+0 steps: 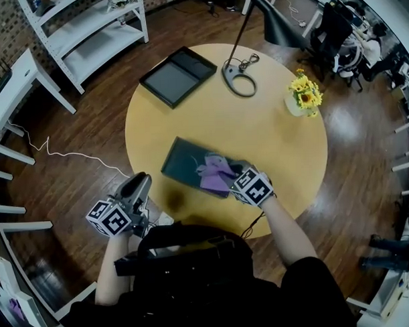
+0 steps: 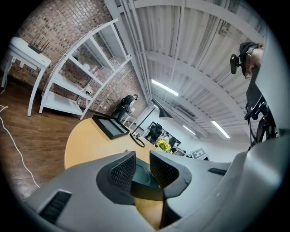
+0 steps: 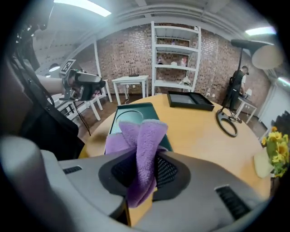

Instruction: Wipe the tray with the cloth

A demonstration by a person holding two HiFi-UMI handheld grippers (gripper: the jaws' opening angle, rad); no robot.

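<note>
**A:** Where the head view looks down on the table (image 1: 277, 137), what lies by the right tool (image 1: 240, 184)?

**B:** A purple cloth (image 1: 215, 174) lies bunched at its tip. The cloth is on the near right end of a dark teal tray (image 1: 181, 160), which rests on the round yellow table. The tool's marker cube hides the grip itself. The left tool (image 1: 142, 183) hangs just off the table's near left edge, close to the tray's corner but apart from it.

**A:** And the left gripper view?

**B:** The left tool's (image 2: 142, 163) jaws are drawn almost together, with nothing gripped. A sliver of the tray (image 2: 142, 179) shows through the narrow gap, beyond the jaws. The tool's grey body cuts off the rest.

**A:** And the right gripper view?

**B:** The right tool (image 3: 145, 165) is clamped on the cloth (image 3: 145, 136). A fuzzy folded strip stands up between the mesh pads, and its end hangs below them. Behind it lies the tray (image 3: 131, 113), which has a shallow round recess. The cloth covers the tray's near end. Whether the cloth presses on the tray is hard to make out.
</note>
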